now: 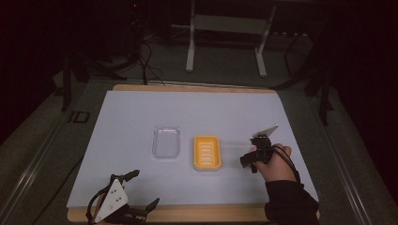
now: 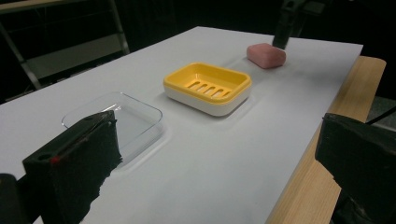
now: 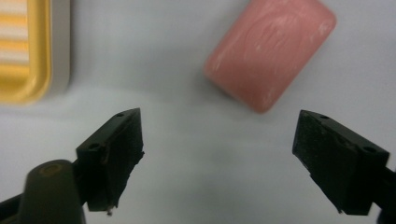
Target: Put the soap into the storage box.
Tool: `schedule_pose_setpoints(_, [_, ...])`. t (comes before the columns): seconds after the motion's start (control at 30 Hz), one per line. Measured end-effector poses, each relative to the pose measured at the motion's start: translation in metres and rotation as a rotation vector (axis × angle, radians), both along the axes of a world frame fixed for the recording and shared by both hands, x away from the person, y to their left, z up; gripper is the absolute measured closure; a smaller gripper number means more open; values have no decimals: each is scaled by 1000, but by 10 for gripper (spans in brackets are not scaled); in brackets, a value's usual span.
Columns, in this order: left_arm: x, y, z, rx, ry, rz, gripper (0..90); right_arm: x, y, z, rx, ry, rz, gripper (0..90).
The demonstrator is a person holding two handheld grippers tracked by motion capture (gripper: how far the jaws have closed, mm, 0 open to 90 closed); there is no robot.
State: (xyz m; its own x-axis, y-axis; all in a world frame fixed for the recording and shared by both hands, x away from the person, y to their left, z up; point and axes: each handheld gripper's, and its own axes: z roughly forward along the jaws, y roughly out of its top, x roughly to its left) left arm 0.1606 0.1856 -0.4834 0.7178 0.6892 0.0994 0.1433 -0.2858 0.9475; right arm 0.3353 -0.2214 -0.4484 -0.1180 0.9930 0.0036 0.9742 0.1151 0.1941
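A pink bar of soap point(image 3: 271, 51) lies flat on the white sheet, right of the yellow soap dish point(image 1: 207, 152). My right gripper point(image 3: 219, 126) hovers open just above it, pointing down, with the soap slightly ahead of the jaws and nothing between them. In the left gripper view the soap point(image 2: 266, 55) sits beyond the dish point(image 2: 208, 86), under the right gripper point(image 2: 287, 23). A clear plastic lid point(image 1: 166, 141) rests left of the dish. My left gripper point(image 1: 143, 189) stays open near the table's front left edge, holding nothing.
The white sheet point(image 1: 141, 112) covers a wooden board whose edge point(image 1: 211, 213) shows along the front. Beyond the table, a metal stand's legs point(image 1: 190, 56) rise from the dark floor. A sleeved hand point(image 1: 277, 168) holds the right gripper.
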Motion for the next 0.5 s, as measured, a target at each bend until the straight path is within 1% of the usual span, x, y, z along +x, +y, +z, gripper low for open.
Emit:
schedule_pose_setpoints(0.07, [0,0,0,0,0,-1,3,6,-1,1,0,-10,-24,187])
schedule_pose_setpoints(0.13, [0,0,0,-1,0,-2,3,11,-2,1,11,-16,-49,211])
schedule_pose_setpoints(0.17, [0,0,0,-1,0,-2,3,14,-2,2,12,-26,-52,207])
schedule_pose_setpoints(0.23, [0,0,0,-2,1,-3,3,18,-3,4,41,-45,-57,191])
schedule_pose_setpoints(0.27, [0,0,0,-2,1,-3,3,18,-3,4,41,-45,-57,191])
schedule_pose_setpoints(0.3, [0,0,0,-2,1,-3,3,19,-2,5,37,-56,-51,188])
schedule_pose_setpoints(0.33, [0,0,0,-2,1,-4,3,21,-2,5,36,-67,-49,165])
schedule_pose_setpoints(0.4, [0,0,0,-3,1,-4,3,24,-1,4,37,-67,-45,132])
schedule_pose_setpoints(0.43, [0,0,0,-3,1,-5,3,25,-2,3,40,-60,-44,130])
schedule_pose_setpoints(0.47, [-1,0,0,-4,2,-5,3,27,-2,2,53,-59,-55,123])
schedule_pose_setpoints(0.5, [-1,0,0,-4,2,-5,3,28,-3,1,43,-61,-54,116])
